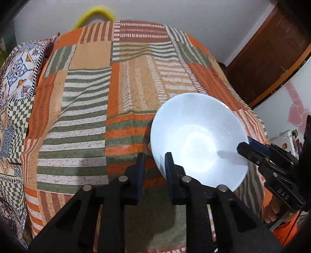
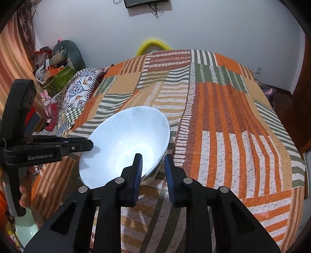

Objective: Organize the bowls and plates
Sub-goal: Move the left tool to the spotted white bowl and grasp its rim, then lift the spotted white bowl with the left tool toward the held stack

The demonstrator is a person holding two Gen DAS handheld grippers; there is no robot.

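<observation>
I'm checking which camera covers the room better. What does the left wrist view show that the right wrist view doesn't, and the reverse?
Only the left wrist view shows the white surface with pink heart shapes at its right edge.

Only the right wrist view shows the dark screen on the wall, the grey plush toy and the wall socket.

Both show the white bowl on the striped bedcover, gripped at its rim by the left gripper and right gripper, plus the yellow ring.

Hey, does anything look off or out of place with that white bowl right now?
The white bowl sits on a patchwork bedspread, tilted, with the left gripper and right gripper each clamped on its rim. No chips or spills show.
</observation>
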